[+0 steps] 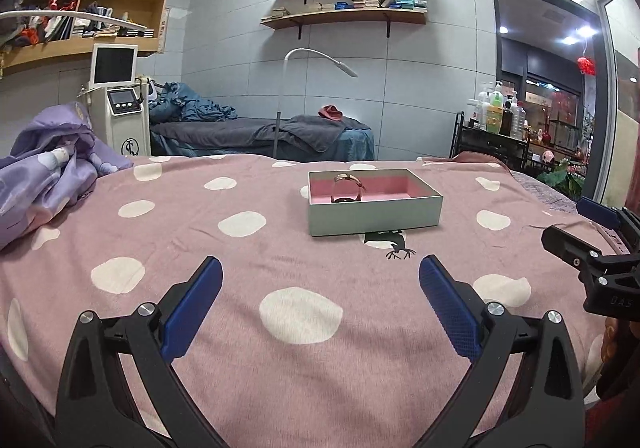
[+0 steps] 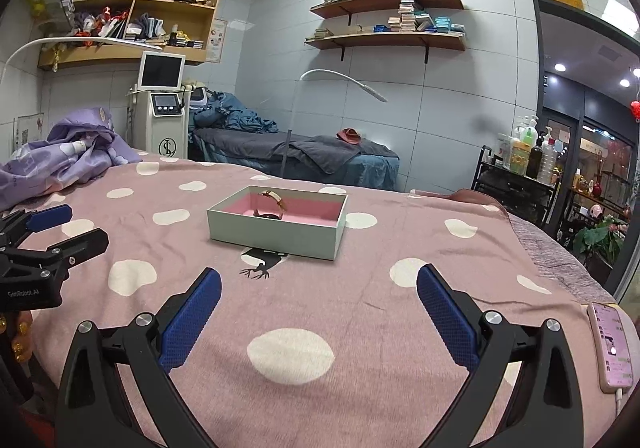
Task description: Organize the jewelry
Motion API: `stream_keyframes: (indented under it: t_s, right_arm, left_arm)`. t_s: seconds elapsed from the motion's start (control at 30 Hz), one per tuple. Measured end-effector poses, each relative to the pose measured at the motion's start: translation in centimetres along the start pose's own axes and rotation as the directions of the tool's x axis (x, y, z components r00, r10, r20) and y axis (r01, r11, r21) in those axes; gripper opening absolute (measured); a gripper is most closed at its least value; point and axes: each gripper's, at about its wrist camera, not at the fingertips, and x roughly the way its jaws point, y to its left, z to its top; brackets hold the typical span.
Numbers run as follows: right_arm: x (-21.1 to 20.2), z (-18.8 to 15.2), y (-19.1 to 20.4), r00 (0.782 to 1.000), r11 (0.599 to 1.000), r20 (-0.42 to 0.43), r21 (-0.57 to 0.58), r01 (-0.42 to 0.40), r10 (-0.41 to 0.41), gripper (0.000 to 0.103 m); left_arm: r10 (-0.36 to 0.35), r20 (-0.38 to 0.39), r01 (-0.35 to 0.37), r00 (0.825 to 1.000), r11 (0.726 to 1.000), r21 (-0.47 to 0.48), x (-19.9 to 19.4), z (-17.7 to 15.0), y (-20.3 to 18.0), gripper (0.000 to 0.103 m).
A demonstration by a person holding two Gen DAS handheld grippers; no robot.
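A pale green box (image 1: 374, 214) (image 2: 276, 234) with a pink lining sits open on the pink spotted bedspread (image 1: 248, 268) (image 2: 360, 288). A wristwatch (image 1: 347, 188) (image 2: 273, 205) with a gold case stands on edge inside it, toward the left end. My left gripper (image 1: 320, 280) is open, well short of the box, with nothing between its blue pads. My right gripper (image 2: 318, 282) is open too, nearer than the box and slightly right of it, holding nothing. Each gripper shows at the edge of the other's view.
A crumpled purple quilt (image 1: 48, 172) (image 2: 60, 160) lies at the bed's far left. A phone (image 2: 610, 346) with a lit screen rests near the right edge. Beyond the bed stand a white machine (image 1: 120, 104), a treatment bed with a lamp (image 1: 280, 128), and a bottle rack (image 1: 496, 128).
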Motion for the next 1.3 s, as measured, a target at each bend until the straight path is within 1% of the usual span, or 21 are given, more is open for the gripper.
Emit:
stream_keyframes:
  t_s: [0.13, 0.43, 0.63, 0.97, 1.3]
  right_arm:
    - [-1.3, -0.3, 0.2, 0.999, 1.0, 0.03, -0.015, 0.022, -0.022, 0.096]
    - [-2.6, -0.4, 0.5, 0.998, 1.0, 0.065, -0.012, 0.015, -0.014, 0.096]
    - [-2.8, -0.4, 0.5, 0.998, 1.0, 0.064, 0.003, 0.013, -0.013, 0.096]
    - [-2.9, -0.4, 0.7, 0.998, 1.0, 0.065, -0.004, 0.016, -0.016, 0.096]
    - [-3.0, -0.4, 0.9, 0.998, 1.0, 0.061, -0.007, 0.015, -0.015, 0.096]
  left_arm:
    - [0.005, 0.013, -0.005, 1.0, 1.0, 0.006, -1.3, -0.7, -0.3, 0.097]
    - [0.011, 0.039, -0.012, 0.999, 0.999, 0.037, -2.4, -0.8, -1.4, 0.097]
    - [0.021, 0.05, -0.022, 0.999, 0.999, 0.034, -2.6, -0.7, -1.4, 0.097]
    - [0.024, 0.061, -0.026, 0.998, 0.999, 0.023, -2.7, -0.6, -1.3, 0.097]
    - [0.036, 0.059, -0.037, 0.998, 0.999, 0.023, -2.6, -0.7, -1.2, 0.097]
